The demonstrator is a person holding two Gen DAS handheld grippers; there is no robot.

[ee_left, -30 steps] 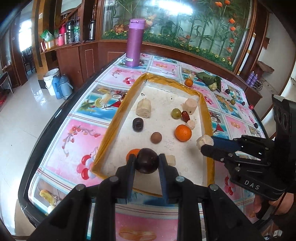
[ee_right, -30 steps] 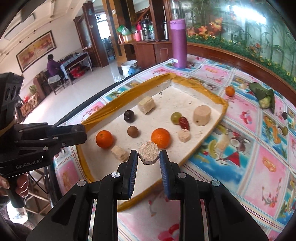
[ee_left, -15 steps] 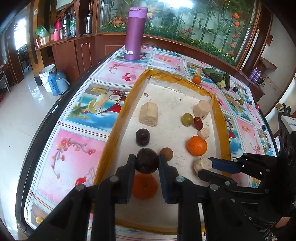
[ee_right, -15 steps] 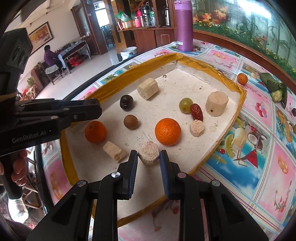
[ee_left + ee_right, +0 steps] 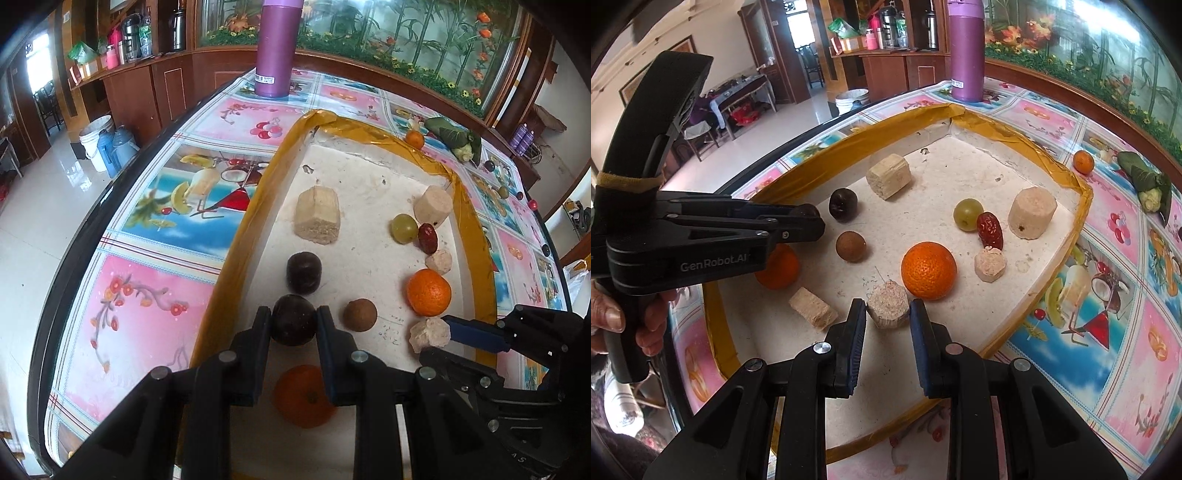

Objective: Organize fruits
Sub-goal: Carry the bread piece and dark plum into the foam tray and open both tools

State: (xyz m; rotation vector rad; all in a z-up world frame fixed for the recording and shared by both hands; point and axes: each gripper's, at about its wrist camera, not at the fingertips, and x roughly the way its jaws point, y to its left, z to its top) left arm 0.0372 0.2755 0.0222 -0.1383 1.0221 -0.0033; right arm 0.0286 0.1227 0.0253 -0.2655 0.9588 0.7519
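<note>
Bright daylight, soft shadows, sharp centre, strong fisheye bending edges.

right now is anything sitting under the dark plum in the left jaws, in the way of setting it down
Nothing visible directly under the dark plum. A second plum lies just beyond and a brown fruit beside it on the tray.

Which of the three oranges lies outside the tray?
The small orange on the tablecloth beyond the tray's far corner, near the leaf-wrapped bundle. The other two lie inside the tray.
</note>
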